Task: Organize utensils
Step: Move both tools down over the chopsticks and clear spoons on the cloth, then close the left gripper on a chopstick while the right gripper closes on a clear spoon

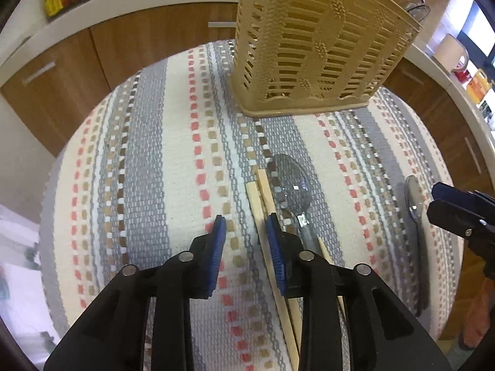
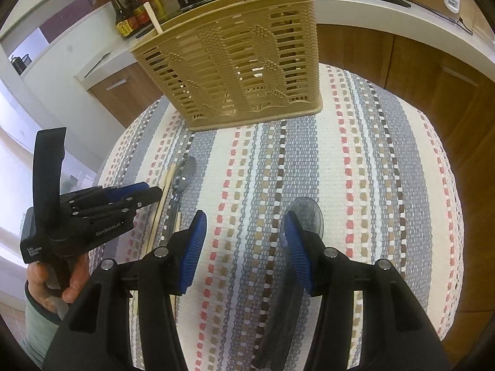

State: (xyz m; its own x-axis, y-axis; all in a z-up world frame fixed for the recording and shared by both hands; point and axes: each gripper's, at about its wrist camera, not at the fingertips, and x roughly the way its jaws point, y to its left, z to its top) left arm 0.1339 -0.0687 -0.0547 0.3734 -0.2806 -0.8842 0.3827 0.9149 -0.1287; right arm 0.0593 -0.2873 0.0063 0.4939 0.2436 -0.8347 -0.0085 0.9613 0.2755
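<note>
A tan slotted utensil basket [image 1: 312,46] stands at the far side of a striped woven cloth [image 1: 173,142]; in the right wrist view it [image 2: 235,68] holds one chopstick [image 2: 153,18]. Wooden chopsticks [image 1: 263,198] and a clear plastic spoon [image 1: 292,185] lie side by side on the cloth. My left gripper [image 1: 246,232] is open, its right finger resting beside the chopsticks. A second clear spoon [image 2: 306,213] lies under my open right gripper [image 2: 244,225], beside its right finger. The right gripper [image 1: 445,207] also shows at the left view's right edge.
Wooden cabinets [image 1: 148,37] under a white counter surround the cloth-covered table. Sauce bottles [image 2: 133,12] and a stove sit on the counter behind the basket. My left hand holding the left gripper [image 2: 92,213] shows at the left.
</note>
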